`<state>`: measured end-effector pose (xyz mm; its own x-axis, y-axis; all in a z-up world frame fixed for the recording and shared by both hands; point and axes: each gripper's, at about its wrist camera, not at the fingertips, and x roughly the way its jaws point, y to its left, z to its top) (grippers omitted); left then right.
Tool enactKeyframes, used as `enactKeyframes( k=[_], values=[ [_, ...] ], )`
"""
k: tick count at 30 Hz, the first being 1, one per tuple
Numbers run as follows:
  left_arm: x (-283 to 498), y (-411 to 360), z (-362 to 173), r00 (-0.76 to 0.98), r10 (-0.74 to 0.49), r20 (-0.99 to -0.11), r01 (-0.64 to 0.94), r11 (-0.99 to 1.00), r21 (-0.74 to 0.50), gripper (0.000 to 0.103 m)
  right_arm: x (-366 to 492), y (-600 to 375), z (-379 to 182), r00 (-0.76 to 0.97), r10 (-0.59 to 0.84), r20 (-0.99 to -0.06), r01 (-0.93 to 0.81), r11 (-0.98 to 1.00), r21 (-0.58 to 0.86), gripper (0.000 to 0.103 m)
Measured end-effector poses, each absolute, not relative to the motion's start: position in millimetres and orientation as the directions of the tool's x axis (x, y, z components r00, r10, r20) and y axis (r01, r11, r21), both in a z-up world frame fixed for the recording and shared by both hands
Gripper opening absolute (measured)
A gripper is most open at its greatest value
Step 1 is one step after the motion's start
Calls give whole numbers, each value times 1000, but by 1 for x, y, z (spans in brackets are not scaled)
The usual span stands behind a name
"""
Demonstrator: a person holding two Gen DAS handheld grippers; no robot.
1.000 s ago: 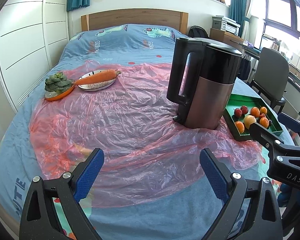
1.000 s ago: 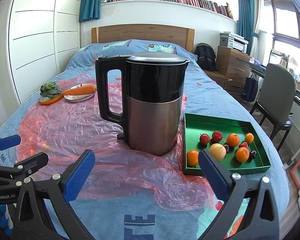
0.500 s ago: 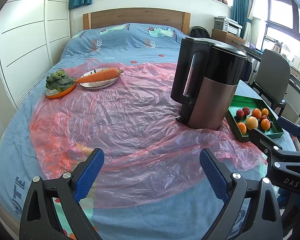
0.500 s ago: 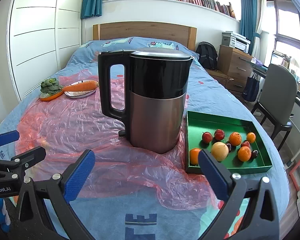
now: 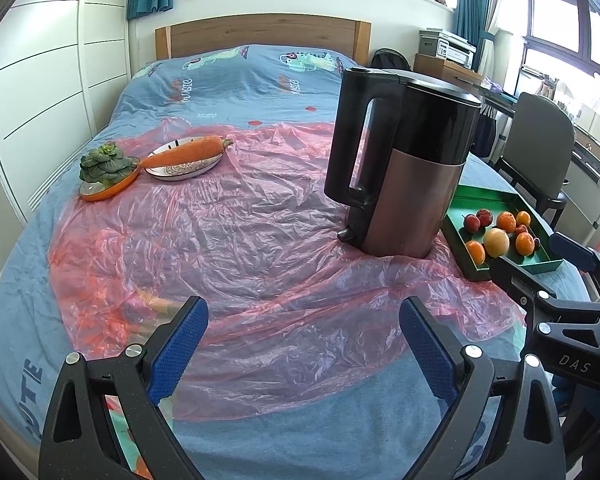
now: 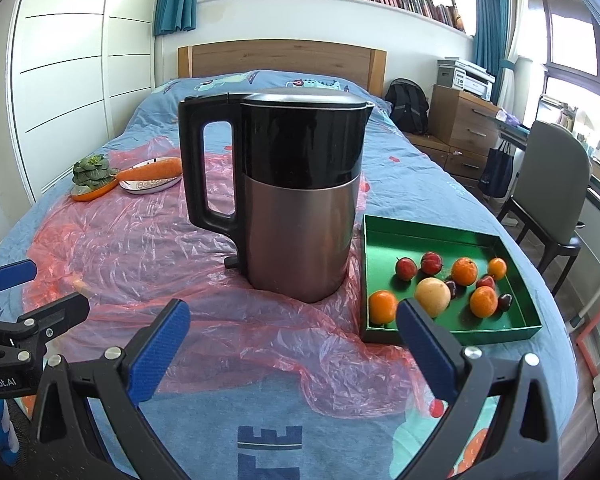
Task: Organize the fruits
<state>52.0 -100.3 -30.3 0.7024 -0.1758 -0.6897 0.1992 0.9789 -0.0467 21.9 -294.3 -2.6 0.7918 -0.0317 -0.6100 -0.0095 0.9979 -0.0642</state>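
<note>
A green tray (image 6: 404, 236) on the bed holds several small fruits: oranges (image 6: 383, 306), red plums (image 6: 406, 268) and a pale yellow fruit (image 6: 432, 297). The tray also shows at the right in the left wrist view (image 5: 466, 203). My right gripper (image 6: 292, 340) is open and empty, low over the bed's near end, just short of the tray. My left gripper (image 5: 302, 334) is open and empty over the pink plastic sheet (image 5: 240, 240). An orange shape (image 5: 156, 302) lies under the sheet near the left fingers.
A black and steel kettle (image 6: 296, 200) stands on the sheet left of the tray. At the far left a carrot (image 5: 184, 152) lies on a plate beside a green vegetable (image 5: 102, 162) on an orange dish. A chair (image 6: 552, 188) stands right of the bed.
Both grippers have drawn back and risen slightly, so the kettle and tray sit a little farther off. The jaws stay open. Nothing on the bed has moved.
</note>
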Motion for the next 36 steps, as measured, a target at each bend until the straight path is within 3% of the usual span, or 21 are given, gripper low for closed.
enactKeyframes(
  k=[36],
  values=[
    [55,-106,-38,689,-178,-702,209,977,-42,94,17,-330,-20,763,-113,-636,82,994,-77,103]
  ],
)
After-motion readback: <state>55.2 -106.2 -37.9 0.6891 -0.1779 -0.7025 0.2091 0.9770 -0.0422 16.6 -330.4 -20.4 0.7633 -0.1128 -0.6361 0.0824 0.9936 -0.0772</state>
